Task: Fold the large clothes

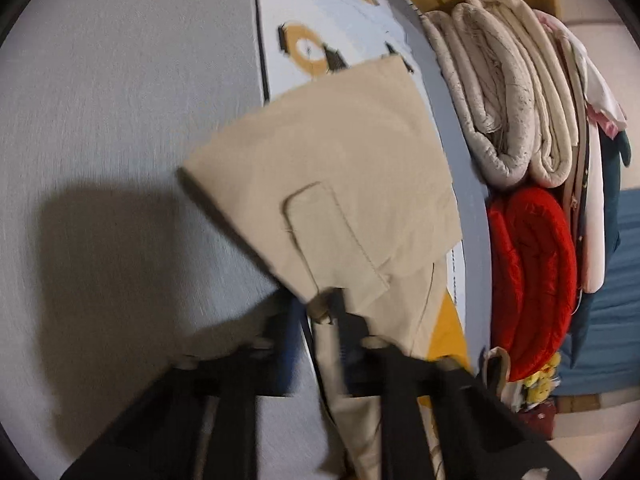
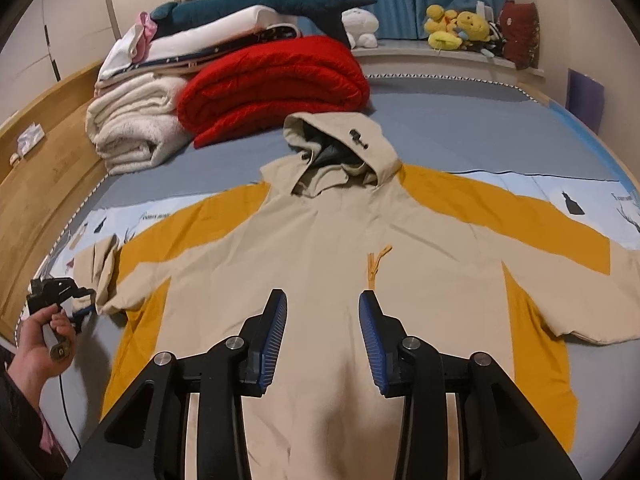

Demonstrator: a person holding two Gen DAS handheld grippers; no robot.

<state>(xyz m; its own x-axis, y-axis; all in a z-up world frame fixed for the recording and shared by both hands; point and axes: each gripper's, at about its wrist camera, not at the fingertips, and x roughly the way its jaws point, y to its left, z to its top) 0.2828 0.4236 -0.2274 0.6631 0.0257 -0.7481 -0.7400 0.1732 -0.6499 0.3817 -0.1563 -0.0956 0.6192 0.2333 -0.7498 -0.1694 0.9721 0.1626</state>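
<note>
A beige and yellow hooded jacket (image 2: pixel 320 248) lies spread flat on the bed, hood away from me, both sleeves out sideways. My left gripper (image 1: pixel 324 312) is shut on the cuff of the jacket's left sleeve (image 1: pixel 320 184), which hangs lifted and folded before the camera. In the right wrist view the left gripper (image 2: pixel 80 300) sits at the far left, holding that sleeve end (image 2: pixel 100 268) raised off the bed. My right gripper (image 2: pixel 323 308) is open and empty, hovering over the jacket's lower chest, just below a yellow zipper pull (image 2: pixel 376 264).
A red quilt (image 2: pixel 272 80), a folded white blanket (image 2: pixel 132 128) and stacked bedding with a blue shark plush (image 2: pixel 260 4) sit at the bed's far left. Plush toys (image 2: pixel 456 26) line the windowsill. A wooden headboard (image 2: pixel 44 176) runs along the left.
</note>
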